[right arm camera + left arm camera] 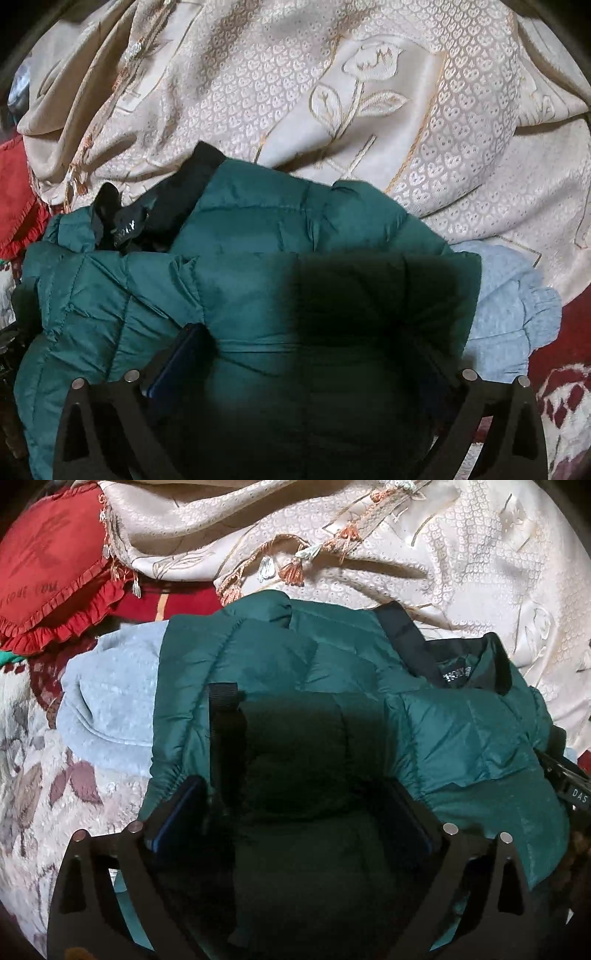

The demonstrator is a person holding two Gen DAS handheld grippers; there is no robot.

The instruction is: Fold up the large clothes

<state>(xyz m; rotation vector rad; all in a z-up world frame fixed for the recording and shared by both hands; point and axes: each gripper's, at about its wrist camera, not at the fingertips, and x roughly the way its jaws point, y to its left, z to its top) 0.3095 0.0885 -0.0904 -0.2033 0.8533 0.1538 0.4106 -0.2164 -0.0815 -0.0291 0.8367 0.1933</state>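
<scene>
Both grippers spread wide and empty over a green puffer jacket (pixel 258 672): left gripper (pixel 291 823) above the hem end, right gripper (pixel 299 373) above the quilted body, pads clear of the fabric, nothing pinched. Below and behind, a cream patterned bedspread (pixel 424 122), rumpled, serving as the folding surface. On it, the jacket itself, bunched into a rough bundle with sleeves drawn inward, lying partly over a pale blue sweater (pixel 110 709). Probably mid-fold: sides brought in, bundle let go so the padding can settle before the next crease. Dark collar (pixel 465 664) turned upward with its label (pixel 127 227) showing, likely marking the neck end as the last part to tuck. Off to one side, a red frilled cushion (pixel 51 576), out of the way. Slippery, springy shell; apt to puff open again unless pressed flat.
</scene>
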